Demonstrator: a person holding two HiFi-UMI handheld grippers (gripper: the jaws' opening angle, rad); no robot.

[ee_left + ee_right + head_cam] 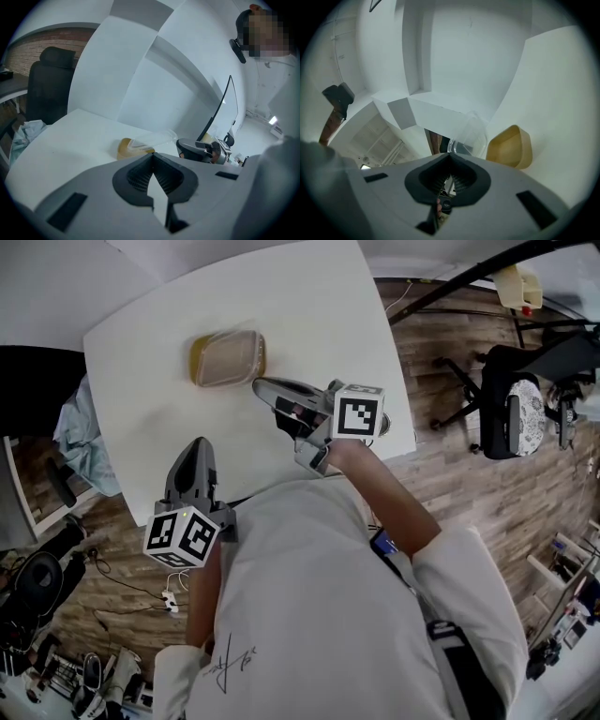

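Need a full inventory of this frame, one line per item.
table: 1, white, centre, under both grippers
container: 1, yellow-tan, on the table's far side
clear lid: 1, transparent, tilted over the container, one edge at the right jaws' tips
cloth: 1, pale blue, beside the table's left edge
office chair: 1, black, on the wood floor at right
left hand-held gripper: 1, grey, jaws together with nothing between, over the table's near edge
right hand-held gripper: 1, grey, jaws apparently shut on the clear lid's edge
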